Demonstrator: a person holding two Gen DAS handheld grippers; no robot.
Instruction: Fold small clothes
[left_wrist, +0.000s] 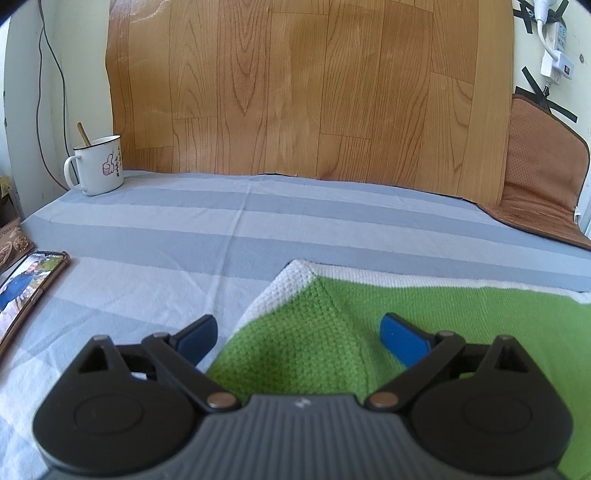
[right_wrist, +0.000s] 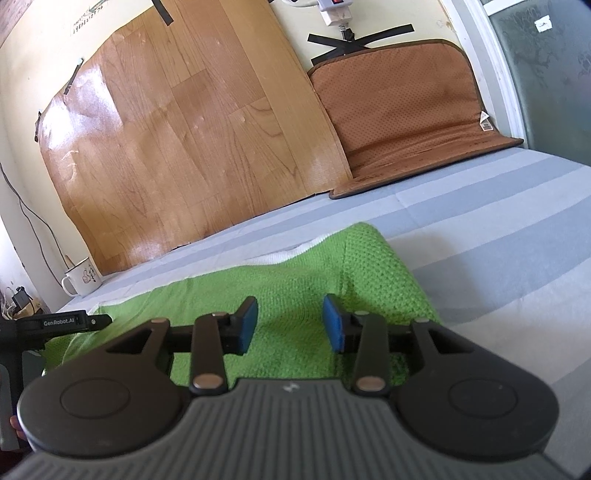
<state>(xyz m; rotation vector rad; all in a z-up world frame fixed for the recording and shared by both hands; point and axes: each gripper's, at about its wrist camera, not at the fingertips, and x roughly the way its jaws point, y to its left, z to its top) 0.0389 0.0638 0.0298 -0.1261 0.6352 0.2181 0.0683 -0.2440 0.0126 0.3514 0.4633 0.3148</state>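
Green knitted garment, white-trimmed, spread on the striped bed, long axis running left to right; left gripper spread wide over its left corner, right gripper released above its right end, nothing grasped.

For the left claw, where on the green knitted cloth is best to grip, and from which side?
Probably the white-edged corner of the green knitted cloth, approached from its left edge: that border lies free on the striped sheet, and the open left claw already straddles it.
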